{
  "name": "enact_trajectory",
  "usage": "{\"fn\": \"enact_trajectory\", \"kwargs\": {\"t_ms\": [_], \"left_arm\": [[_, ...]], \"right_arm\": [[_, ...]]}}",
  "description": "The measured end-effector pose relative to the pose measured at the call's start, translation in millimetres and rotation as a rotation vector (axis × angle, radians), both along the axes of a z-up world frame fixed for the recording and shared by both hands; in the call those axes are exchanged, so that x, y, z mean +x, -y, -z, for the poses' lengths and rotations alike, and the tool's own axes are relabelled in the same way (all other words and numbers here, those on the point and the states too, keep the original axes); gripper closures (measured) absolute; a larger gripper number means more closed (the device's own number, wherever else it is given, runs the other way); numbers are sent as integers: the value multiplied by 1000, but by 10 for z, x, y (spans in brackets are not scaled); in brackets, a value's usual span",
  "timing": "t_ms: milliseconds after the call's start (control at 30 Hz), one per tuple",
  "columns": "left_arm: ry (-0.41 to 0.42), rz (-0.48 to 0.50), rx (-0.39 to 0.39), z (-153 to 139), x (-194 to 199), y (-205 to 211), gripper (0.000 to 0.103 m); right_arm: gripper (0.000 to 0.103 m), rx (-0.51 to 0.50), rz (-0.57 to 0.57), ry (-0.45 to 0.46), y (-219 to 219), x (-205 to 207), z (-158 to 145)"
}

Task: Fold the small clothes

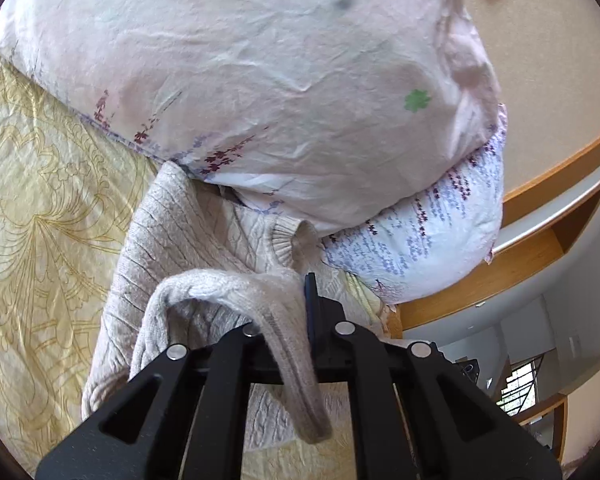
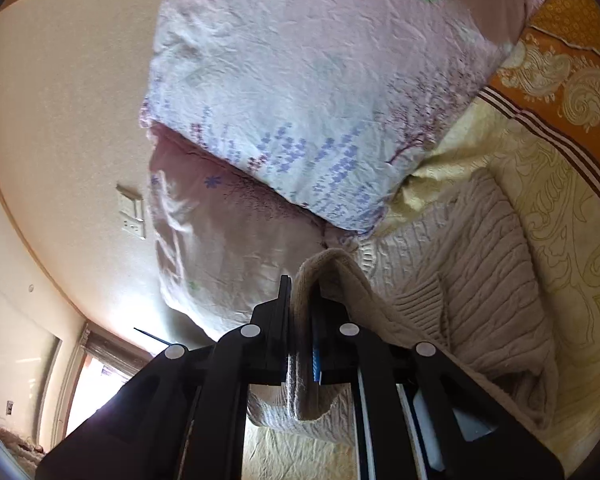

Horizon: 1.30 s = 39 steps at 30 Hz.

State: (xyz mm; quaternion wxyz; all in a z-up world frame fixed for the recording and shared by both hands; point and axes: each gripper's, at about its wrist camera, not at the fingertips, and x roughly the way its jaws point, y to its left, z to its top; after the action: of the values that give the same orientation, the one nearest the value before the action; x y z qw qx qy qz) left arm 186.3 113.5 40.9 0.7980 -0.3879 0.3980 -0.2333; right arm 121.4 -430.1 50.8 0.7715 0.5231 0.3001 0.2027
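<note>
A beige cable-knit sweater (image 1: pixel 188 240) lies on the yellow patterned bedspread (image 1: pixel 40 208), its far end against the pillows. My left gripper (image 1: pixel 306 292) is shut on a ribbed edge of the sweater, and a loop of knit hangs down over the black fingers (image 1: pixel 311 300). In the right wrist view the same sweater (image 2: pixel 480 240) stretches off to the right. My right gripper (image 2: pixel 300 288) is shut on another edge of it, folded cloth pinched between the jaws and draped over them. Both held edges are lifted off the bed.
Two stacked floral pillows (image 1: pixel 260 80) fill the head of the bed directly ahead, also as pillows (image 2: pixel 300 100) in the right view. An orange patterned cover (image 2: pixel 572 60) lies at the right. A beige wall (image 2: pixel 60 120) with a switch plate (image 2: pixel 132 212) and a wooden headboard (image 1: pixel 540 200) stand behind.
</note>
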Motion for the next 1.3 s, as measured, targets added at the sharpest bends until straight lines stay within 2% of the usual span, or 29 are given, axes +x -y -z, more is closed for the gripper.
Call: {"fn": "enact_trajectory", "kwargs": {"t_ms": [100,400,533,733,933,1000,1033,1067,1100,1133,1167,1200,1300], "left_arm": [[-52,-8,18,177,117,58,97],[-91,-32,-3,353,265,50,96],[-136,-50,-14,473,353,68,93],[-133,-54,-15,483,453,105,93],[-173,-128,-82,571,552,36,91],[-188,-142,-90,591,566,30,86],[-188,-142,-92,585,567,25,83],[-185,-140,-94,566,571,30,75],[-179,-139,-96,539,576,39,64],[-167,-140,-101,503,583,52,59],[-153,-144,-101,462,588,52,50],[-142,-147,-95,415,593,58,41],[-122,-143,-51,272,586,62,28]], "right_arm": [[95,-2,4,-75,-14,93,200],[95,18,43,-122,65,234,343],[94,21,63,-205,92,314,518],[94,21,69,-210,109,417,537],[93,72,112,-277,150,509,662],[86,106,120,-289,155,512,701],[77,123,121,-286,162,514,698],[65,142,120,-277,173,516,686],[58,155,121,-266,170,531,653],[47,157,120,-257,159,558,615],[41,152,117,-250,148,585,576],[41,137,113,-245,135,606,534],[40,89,110,-233,115,615,434]]}}
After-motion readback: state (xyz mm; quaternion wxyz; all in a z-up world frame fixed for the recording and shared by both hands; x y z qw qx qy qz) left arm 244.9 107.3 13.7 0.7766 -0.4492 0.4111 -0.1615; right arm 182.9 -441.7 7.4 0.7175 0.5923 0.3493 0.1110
